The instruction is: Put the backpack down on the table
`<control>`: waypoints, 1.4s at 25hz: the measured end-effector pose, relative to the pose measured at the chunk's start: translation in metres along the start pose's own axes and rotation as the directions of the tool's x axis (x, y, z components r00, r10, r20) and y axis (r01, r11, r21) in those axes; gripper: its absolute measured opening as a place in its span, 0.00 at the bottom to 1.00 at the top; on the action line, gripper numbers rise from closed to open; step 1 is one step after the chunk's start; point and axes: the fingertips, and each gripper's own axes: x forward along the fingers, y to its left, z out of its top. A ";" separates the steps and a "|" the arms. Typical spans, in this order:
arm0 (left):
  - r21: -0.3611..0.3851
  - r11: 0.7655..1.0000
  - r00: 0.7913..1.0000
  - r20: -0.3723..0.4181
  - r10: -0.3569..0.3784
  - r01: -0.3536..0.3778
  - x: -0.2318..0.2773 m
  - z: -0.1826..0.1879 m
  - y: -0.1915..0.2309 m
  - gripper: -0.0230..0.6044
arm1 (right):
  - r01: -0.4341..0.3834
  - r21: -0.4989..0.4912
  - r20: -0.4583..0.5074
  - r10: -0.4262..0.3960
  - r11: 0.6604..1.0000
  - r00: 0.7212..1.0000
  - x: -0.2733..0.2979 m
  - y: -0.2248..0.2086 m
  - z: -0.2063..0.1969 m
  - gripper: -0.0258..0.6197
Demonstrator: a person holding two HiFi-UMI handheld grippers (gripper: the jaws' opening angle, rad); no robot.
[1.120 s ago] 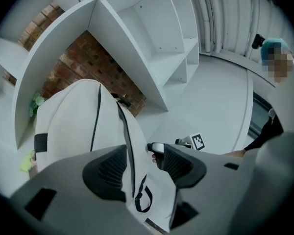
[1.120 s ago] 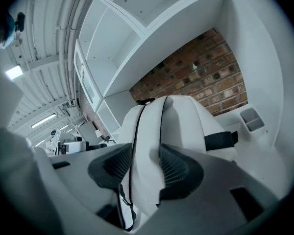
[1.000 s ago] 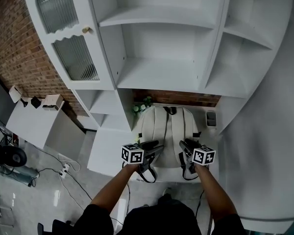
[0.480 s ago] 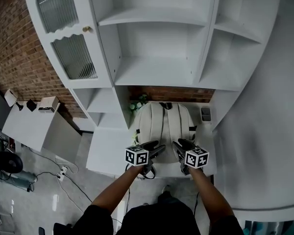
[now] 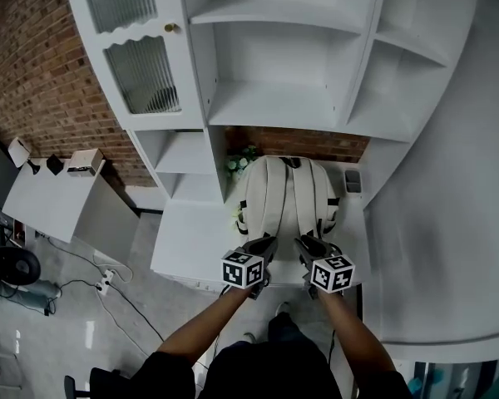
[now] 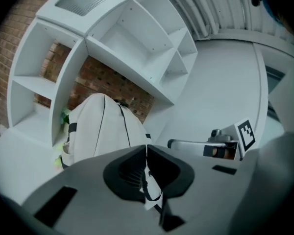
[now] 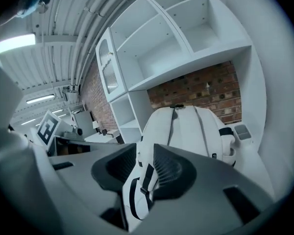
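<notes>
A cream backpack (image 5: 284, 194) with black trim lies flat on the white table (image 5: 187, 239) under the shelving, its top handle toward the brick wall. Both grippers sit at its near end by the table's front edge. My left gripper (image 5: 264, 243) is shut, and a white strap with black webbing (image 6: 149, 190) shows between its jaws. My right gripper (image 5: 303, 243) is closing on the padded shoulder strap (image 7: 142, 180), which fills the gap between the pads. In the left gripper view the backpack (image 6: 100, 126) lies ahead, and in the right gripper view the backpack (image 7: 196, 126) does too.
White open shelving (image 5: 274, 98) rises behind the table, with a brick wall at its back. A small green plant (image 5: 241, 160) stands left of the backpack and a small grey box (image 5: 353, 179) to its right. A low white desk (image 5: 50, 198) stands far left.
Both grippers have drawn back from over the backpack's lower half to its near end. Their jaws, open before, have closed in on the straps. The backpack still lies on the table.
</notes>
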 end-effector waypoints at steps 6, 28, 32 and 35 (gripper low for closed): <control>0.000 0.995 0.993 0.064 0.097 -0.098 -0.045 -0.017 -0.015 0.07 | 0.076 0.064 0.043 -0.078 0.995 0.996 -0.027 0.038 -0.012 0.11; 0.281 0.908 0.948 0.160 0.275 -0.311 -0.119 -0.081 -0.180 0.07 | 0.199 -0.131 0.075 -0.191 0.971 0.979 -0.184 0.118 -0.064 0.08; 0.265 0.902 0.938 0.160 0.308 -0.341 -0.125 -0.111 -0.222 0.06 | 0.203 -0.157 0.071 -0.194 0.966 0.978 -0.233 0.113 -0.085 0.08; 0.258 0.896 0.930 0.157 0.332 -0.363 -0.126 -0.134 -0.250 0.06 | 0.205 -0.170 0.063 -0.197 0.964 0.978 -0.266 0.106 -0.102 0.07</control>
